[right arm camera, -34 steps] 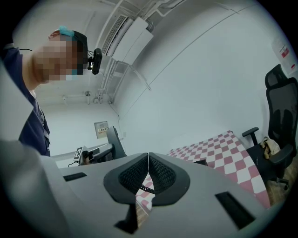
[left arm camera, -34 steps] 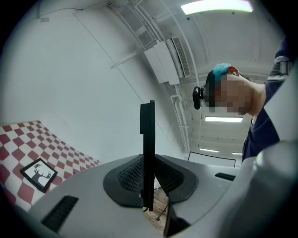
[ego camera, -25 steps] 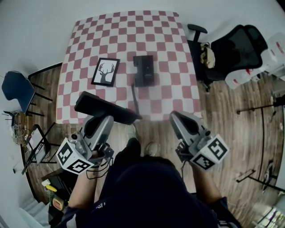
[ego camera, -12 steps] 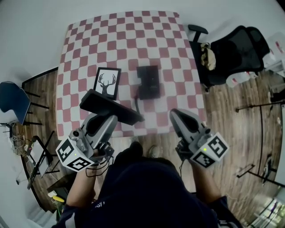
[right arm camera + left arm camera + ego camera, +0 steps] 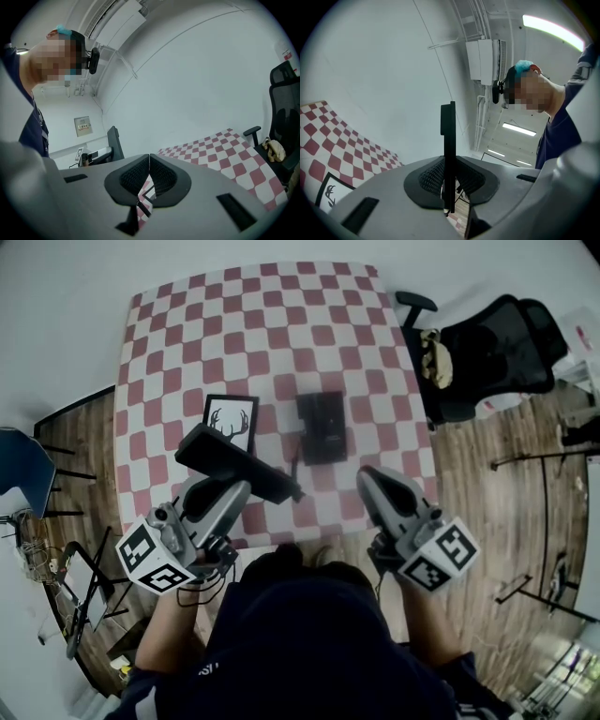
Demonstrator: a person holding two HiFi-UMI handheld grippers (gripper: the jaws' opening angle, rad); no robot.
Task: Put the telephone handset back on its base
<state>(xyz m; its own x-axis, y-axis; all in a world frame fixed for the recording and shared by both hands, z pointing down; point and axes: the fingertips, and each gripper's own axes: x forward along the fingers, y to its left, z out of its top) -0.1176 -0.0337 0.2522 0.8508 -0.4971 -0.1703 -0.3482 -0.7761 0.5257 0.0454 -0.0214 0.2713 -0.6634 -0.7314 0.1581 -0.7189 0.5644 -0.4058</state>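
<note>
Head view, centre left: I have the long black plastic telephone handset (image 5: 239, 465) clamped in my left gripper (image 5: 223, 488), over the near part of the red-and-white checked surface (image 5: 187, 324). The black rectangular base (image 5: 322, 427) sits mid-frame, just right of it and apart. My right gripper (image 5: 373, 482), lower right, is closed on nothing.

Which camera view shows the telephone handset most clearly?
The head view: the handset shows full length in the left gripper. The left gripper view shows it edge-on; the right gripper view only one end.
</note>
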